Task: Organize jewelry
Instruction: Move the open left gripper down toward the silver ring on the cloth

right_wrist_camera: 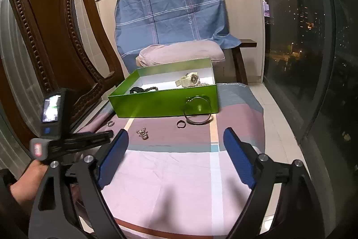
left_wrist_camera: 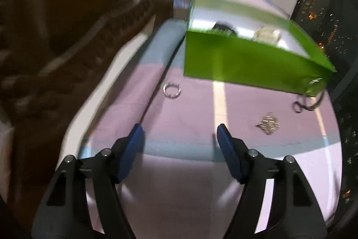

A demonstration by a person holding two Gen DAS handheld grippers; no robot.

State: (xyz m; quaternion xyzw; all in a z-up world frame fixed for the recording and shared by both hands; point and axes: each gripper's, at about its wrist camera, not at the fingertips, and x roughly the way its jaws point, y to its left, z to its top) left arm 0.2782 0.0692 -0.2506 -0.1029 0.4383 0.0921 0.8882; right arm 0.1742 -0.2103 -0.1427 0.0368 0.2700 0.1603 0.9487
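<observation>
A: Left tongs (left_wrist_camera: 180, 134) empty, jaws apart. Toothed ring (left_wrist_camera: 171, 90) lies flat on bed cloth (left_wrist_camera: 192, 104), just ahead, near green box (left_wrist_camera: 241, 62).
B: Right tongs (right_wrist_camera: 176, 138) wide, empty; left nearer.

A green box (right_wrist_camera: 163, 104) with a white inside is seen on a pink, mauve and grey-blue banded cloth (right_wrist_camera: 170, 171); a blue plaid sheet (right_wrist_camera: 170, 8) is draped behind.
</observation>
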